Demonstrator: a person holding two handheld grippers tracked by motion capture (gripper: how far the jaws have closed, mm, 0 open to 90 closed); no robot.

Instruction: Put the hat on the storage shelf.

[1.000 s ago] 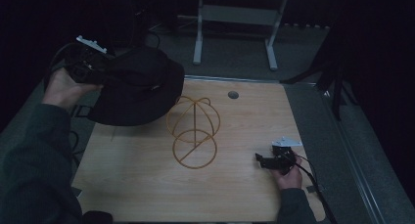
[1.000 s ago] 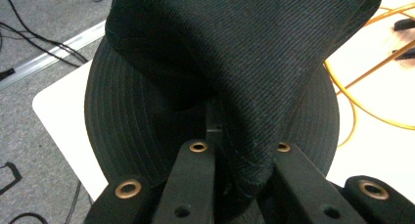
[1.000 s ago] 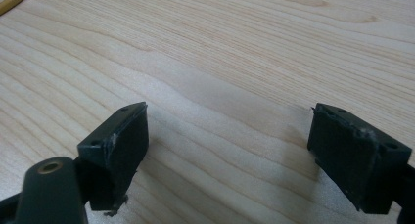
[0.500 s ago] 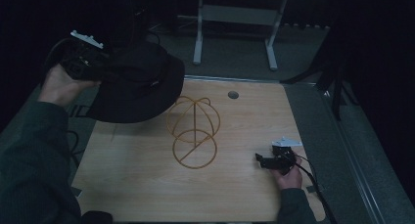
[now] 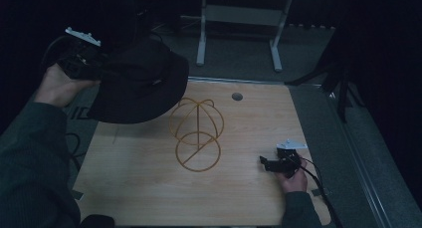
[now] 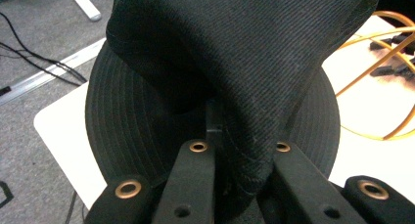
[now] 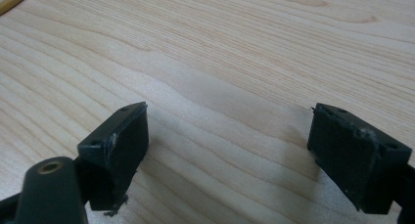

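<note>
One black hat (image 5: 137,83), one yellow wire frame (image 5: 196,133), one wooden table (image 5: 149,183), two grippers. Far left, my left gripper (image 5: 79,63) is lifted above the table's left far corner, jaws clamped on a fold of the hat's fabric; the hat hangs off it, brim over the table edge, just beside the frame's left side and above it. Left gripper view gets what the high view can't: cloth (image 6: 244,87) pinched between my two jaws, ribbed brim (image 6: 122,126) behind it, frame loops (image 6: 381,87) at right over the tabletop. Centre of table, the wire frame stands upright, dome of hoops on a ring base. One small dark round spot (image 5: 237,96) on the table near the far edge. Right, my right gripper (image 5: 271,163) rests low on the table near the front right corner, well apart from the frame. Right gripper view shows its jaws spread wide over bare wood (image 7: 220,62), nothing between them; a sliver of yellow wire (image 7: 14,1) at top left.
</note>
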